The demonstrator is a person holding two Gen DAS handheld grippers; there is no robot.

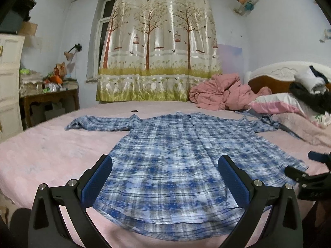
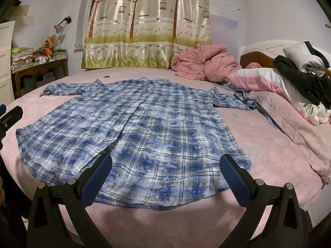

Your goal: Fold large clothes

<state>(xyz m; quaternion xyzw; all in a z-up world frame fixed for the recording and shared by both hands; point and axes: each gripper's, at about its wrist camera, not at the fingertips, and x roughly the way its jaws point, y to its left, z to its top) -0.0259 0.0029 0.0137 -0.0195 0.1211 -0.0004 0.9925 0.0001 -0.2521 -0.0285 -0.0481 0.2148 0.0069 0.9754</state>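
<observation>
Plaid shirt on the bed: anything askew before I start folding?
Mostly flat, but the plaid shirt has its right sleeve bunched against the pillows, and its left sleeve cuff curled over.

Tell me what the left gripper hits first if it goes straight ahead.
Probably the plaid shirt: the open left gripper points low over its hem, spread on the bed. Height above the cloth is unclear.

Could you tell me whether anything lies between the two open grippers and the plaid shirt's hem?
Nothing visible does. The left gripper and right gripper are both open over the hem of the plaid shirt, which lies flat and uncovered on the bed.
</observation>
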